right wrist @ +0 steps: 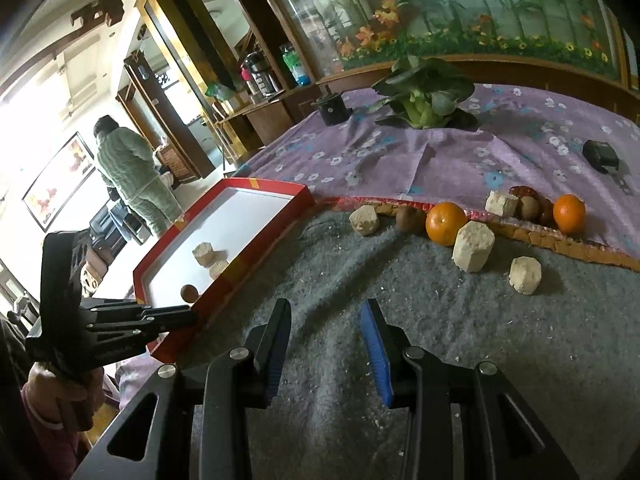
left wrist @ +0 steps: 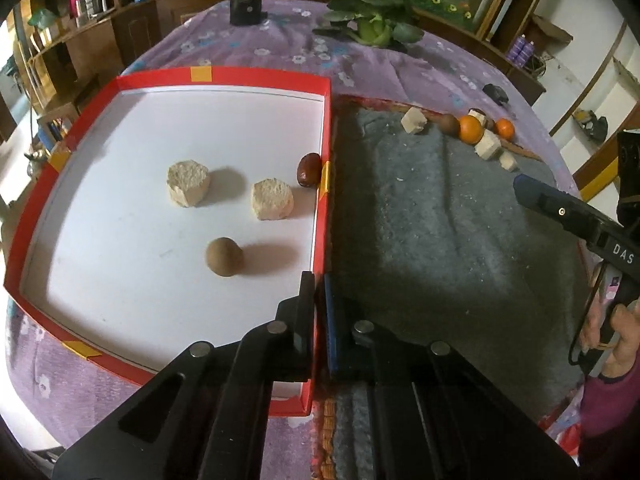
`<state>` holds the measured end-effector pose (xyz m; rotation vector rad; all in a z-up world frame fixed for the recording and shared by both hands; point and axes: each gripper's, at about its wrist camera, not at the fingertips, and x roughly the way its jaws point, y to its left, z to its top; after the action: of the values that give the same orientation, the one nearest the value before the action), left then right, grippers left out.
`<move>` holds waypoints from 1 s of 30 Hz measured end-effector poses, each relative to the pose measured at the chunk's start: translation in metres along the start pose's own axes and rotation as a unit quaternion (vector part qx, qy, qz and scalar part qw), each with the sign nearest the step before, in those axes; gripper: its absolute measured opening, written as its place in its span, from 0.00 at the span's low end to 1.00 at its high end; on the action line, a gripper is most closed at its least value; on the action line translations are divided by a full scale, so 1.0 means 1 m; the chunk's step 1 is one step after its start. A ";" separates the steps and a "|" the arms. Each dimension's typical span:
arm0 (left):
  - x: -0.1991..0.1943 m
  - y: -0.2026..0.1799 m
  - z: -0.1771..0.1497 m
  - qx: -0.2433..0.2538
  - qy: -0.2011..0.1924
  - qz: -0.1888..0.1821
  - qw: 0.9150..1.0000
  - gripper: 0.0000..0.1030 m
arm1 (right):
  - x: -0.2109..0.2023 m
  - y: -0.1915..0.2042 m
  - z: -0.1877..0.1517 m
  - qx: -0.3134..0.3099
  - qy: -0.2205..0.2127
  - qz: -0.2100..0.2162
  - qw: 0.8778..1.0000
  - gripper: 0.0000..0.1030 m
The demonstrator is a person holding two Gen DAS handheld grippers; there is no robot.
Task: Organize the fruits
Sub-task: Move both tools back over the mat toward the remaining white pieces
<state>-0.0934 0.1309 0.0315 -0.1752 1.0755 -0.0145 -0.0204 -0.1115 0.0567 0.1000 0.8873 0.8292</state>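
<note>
Left wrist: left claw seemingly pinches tray wall.

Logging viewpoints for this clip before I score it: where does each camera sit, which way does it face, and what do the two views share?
Left wrist: rides the left gripper, looking down along its nearly closed fingers that straddle the red tray wall; the right gripper and the hand holding it enter from the right.
Right wrist: rides the right gripper, looking forward over the grey mat toward the oranges; its fingers stand apart, empty; the left gripper shows at the left.
Shared: tray, mat, oranges, leafy vegetable.
</note>
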 end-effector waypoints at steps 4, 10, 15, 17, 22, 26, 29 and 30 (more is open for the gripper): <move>-0.008 -0.009 0.001 0.005 -0.025 0.019 1.000 0.03 | -0.004 -0.003 0.000 0.003 -0.004 -0.004 1.000 0.34; -0.020 -0.037 0.023 0.014 -0.070 0.010 0.997 0.11 | -0.006 -0.012 0.001 -0.004 0.002 -0.036 0.999 0.34; -0.003 -0.061 0.046 0.018 -0.072 0.002 0.997 0.45 | -0.011 -0.027 0.003 -0.002 -0.001 -0.063 0.998 0.34; 0.005 -0.070 0.054 0.021 -0.071 0.003 0.997 0.49 | -0.012 -0.032 0.004 -0.003 0.000 -0.080 0.997 0.34; 0.023 -0.087 0.071 0.024 -0.072 0.018 0.997 0.49 | -0.017 -0.045 0.007 0.000 -0.006 -0.114 0.993 0.42; 0.033 -0.097 0.080 0.028 -0.082 0.028 0.996 0.49 | -0.024 -0.054 0.009 0.009 -0.017 -0.133 0.991 0.43; 0.041 -0.100 0.085 0.023 -0.078 0.023 0.996 0.49 | -0.026 -0.057 0.009 0.004 -0.020 -0.154 0.988 0.44; 0.043 -0.102 0.086 0.024 -0.079 0.023 0.996 0.49 | -0.026 -0.058 0.009 0.003 -0.020 -0.157 0.987 0.44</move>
<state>0.0101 0.0377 0.0491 -0.1059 0.9208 0.0153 0.0115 -0.1674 0.0560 -0.0194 0.8418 0.5288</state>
